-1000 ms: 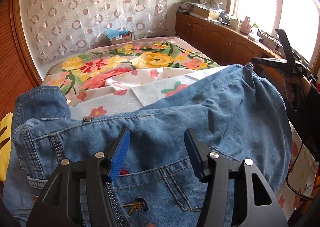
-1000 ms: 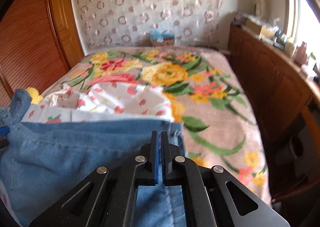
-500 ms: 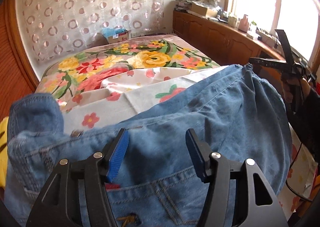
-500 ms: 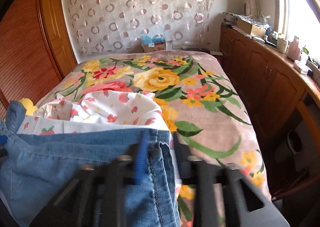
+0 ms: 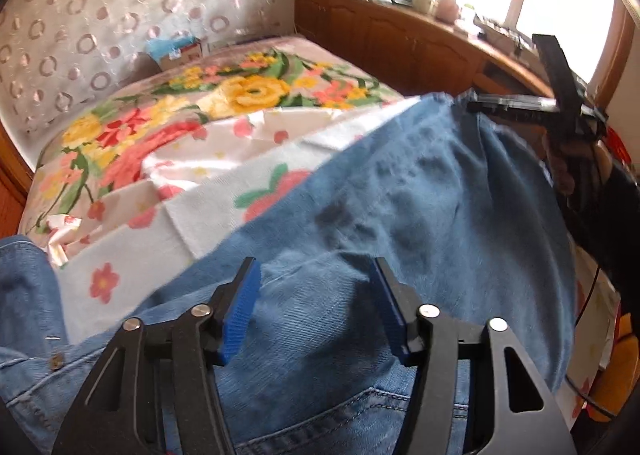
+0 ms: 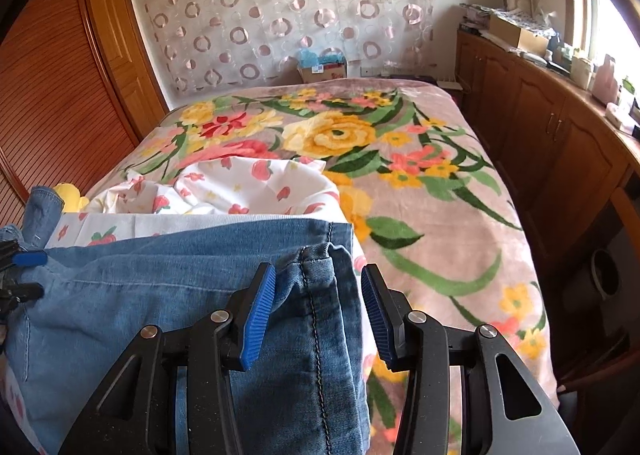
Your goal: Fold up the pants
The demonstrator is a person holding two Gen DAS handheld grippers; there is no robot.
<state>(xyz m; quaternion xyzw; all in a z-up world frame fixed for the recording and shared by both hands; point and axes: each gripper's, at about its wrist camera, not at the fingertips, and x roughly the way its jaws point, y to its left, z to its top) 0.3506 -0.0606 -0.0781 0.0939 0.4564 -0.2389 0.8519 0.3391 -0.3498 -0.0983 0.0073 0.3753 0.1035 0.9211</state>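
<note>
Blue denim pants point(image 5: 420, 215) lie across the near end of the bed, on a white flowered sheet point(image 5: 224, 191). My left gripper point(image 5: 316, 295) is open just above the waist end, by the back pocket seam. My right gripper point(image 6: 316, 295) is open over the leg hems point(image 6: 316, 283), which lie between its blue pads without being pinched. In the left wrist view the right gripper point(image 5: 520, 107) shows at the far hem end. In the right wrist view the left gripper's blue pad point(image 6: 28, 258) shows at the left edge.
The bed has a flowered blanket point(image 6: 400, 159). A wooden cabinet row point(image 6: 560, 135) with clutter on top runs along the right under the window. A wooden wardrobe point(image 6: 60, 95) stands left. A cardboard box point(image 6: 322, 69) sits at the bed head. Something yellow point(image 6: 68, 195) lies left of the sheet.
My right gripper was shut on the leg hems a second ago and has opened, leaving them lying on the bed. My left gripper stayed open and moved forward over the waist.
</note>
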